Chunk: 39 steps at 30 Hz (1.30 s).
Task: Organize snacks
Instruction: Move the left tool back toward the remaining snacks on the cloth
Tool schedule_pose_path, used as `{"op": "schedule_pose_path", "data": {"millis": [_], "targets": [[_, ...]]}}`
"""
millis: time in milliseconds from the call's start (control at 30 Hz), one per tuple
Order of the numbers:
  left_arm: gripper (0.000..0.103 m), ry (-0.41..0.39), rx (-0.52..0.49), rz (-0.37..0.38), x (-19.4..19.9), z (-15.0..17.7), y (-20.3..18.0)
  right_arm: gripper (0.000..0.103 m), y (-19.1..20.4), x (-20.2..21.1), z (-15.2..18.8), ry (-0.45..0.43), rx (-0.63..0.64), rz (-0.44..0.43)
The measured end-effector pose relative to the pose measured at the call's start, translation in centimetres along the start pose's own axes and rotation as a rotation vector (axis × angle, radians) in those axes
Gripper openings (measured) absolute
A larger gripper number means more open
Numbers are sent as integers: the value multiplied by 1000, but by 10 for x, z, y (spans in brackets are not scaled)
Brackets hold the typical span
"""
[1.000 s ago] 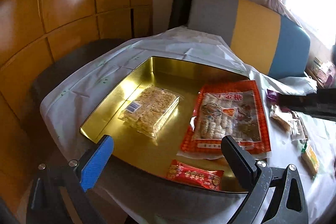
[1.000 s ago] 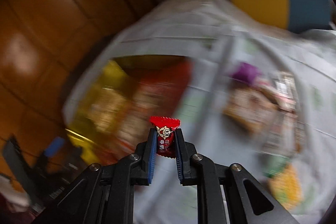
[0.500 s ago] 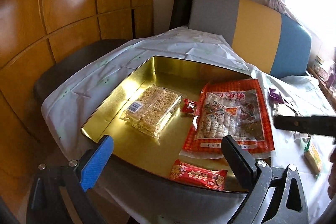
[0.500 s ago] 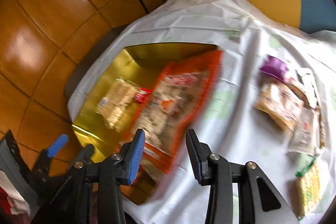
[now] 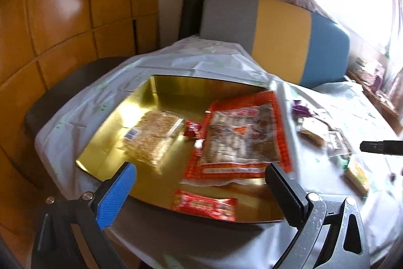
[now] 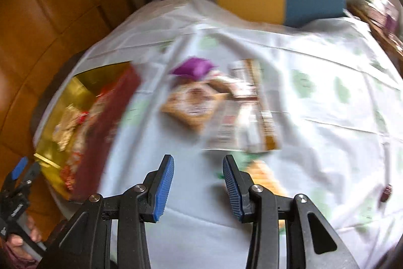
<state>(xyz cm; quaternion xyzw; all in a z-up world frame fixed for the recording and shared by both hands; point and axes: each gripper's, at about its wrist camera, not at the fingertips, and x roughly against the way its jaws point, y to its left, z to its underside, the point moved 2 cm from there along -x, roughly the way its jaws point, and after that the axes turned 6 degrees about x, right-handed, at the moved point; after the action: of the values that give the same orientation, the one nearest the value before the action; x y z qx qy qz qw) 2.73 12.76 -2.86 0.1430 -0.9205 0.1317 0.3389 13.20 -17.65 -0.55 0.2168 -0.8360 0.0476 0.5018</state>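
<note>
A gold tray (image 5: 171, 87) sits on the white tablecloth and holds a clear pack of pale crackers (image 5: 153, 135), a small red candy (image 5: 192, 128), a large red-orange snack bag (image 5: 241, 135) and a red bar (image 5: 204, 204). My left gripper (image 5: 199, 190) is open and empty, hovering at the tray's near edge. My right gripper (image 6: 198, 187) is open and empty above the cloth, near a loose pile of snacks: a purple packet (image 6: 194, 67), a brown packet (image 6: 194, 102), a yellow-green pack (image 6: 264, 175). The tray (image 6: 75, 85) lies to its left.
A chair with grey, yellow and blue back (image 5: 277, 42) stands behind the table. Wooden wall panels (image 5: 63, 17) are at left. A small dark candy (image 6: 386, 192) lies on the cloth at right. The right gripper's tip (image 5: 380, 147) shows in the left wrist view.
My right gripper let go of the small red candy, which now lies in the tray, then opened and swung right over the loose snack pile. My left gripper stayed open, shifting slightly.
</note>
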Motion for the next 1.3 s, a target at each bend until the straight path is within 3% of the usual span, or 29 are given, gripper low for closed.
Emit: {"op": "schedule_pose_path", "data": {"millis": [367,567,767,1000,1133,1300], "targets": [[103,16,-133,136,19,4,-61,41,-95,9,6,22,-114,203],[102,83,-181,199,14,10,-95,41,-128,-4,21,69,-244,213],[101,150,-201,268,7,14,-124,41,-131,-5,20,71,-263,195],[81,240,-174,223,-25,3,-151,41,-127,-2,19,67,-257,187],[75,310,-125,204,-53,-7,-167,41,-127,1,18,55,-258,177],[75,357,-69,159,-85,-18,-185,41,-129,9,16,19,-276,186]]}}
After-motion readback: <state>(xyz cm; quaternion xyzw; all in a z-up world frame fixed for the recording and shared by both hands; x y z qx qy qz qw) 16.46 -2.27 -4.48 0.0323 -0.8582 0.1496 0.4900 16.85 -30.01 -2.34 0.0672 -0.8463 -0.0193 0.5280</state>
